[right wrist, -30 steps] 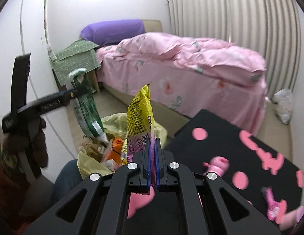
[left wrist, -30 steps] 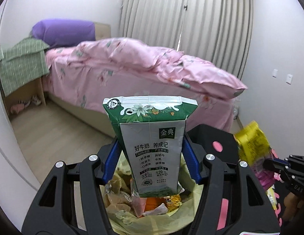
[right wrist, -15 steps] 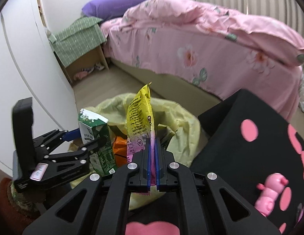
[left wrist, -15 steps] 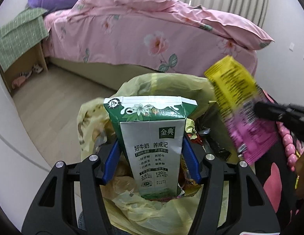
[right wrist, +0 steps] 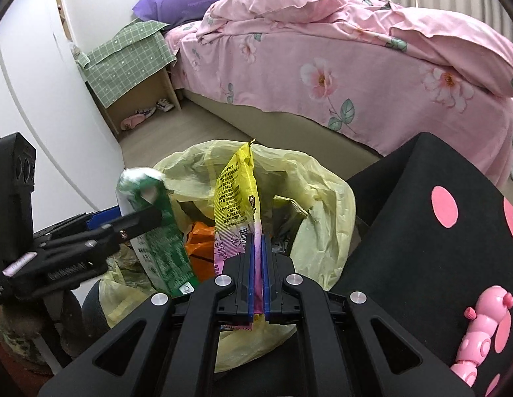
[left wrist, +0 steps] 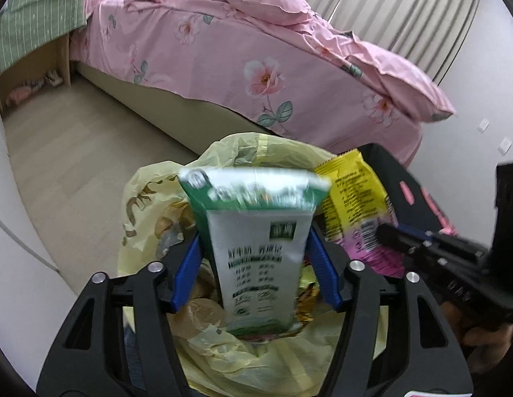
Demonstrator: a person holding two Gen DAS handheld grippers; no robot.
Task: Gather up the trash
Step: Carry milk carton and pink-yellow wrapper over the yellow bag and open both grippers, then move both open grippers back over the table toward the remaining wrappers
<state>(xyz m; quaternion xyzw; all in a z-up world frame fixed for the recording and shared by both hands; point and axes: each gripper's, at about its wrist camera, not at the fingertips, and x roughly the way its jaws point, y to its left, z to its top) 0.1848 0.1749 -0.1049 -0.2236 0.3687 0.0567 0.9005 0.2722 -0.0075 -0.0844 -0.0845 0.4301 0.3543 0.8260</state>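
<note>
Both pieces of rubbish hang right over the yellow bin bag (left wrist: 223, 360), which sits on the floor near the foot of the pink bed (left wrist: 256, 49), a black spotted box (right wrist: 438, 248) just to its right. The left gripper (left wrist: 256, 271) has the green-and-white milk carton (left wrist: 256, 248) between its blue pads, but its jaws are opening — the carton is blurred, looks to be slipping free, and the pads no longer seem to press its sides. An empty carton like this I'd judge light and fairly stiff, easy to pinch across its flat faces, though it would dent if squeezed hard. To the right, the right gripper (right wrist: 256, 264) is clamped almost fully shut on the pink lower edge of the yellow snack wrapper (right wrist: 235, 192), which stands up from the jaws. That wrapper is thin, slick film — weightless, floppy, best held by a flattened edge as here. Orange packaging (right wrist: 200, 251) already lies in the bag below.
</note>
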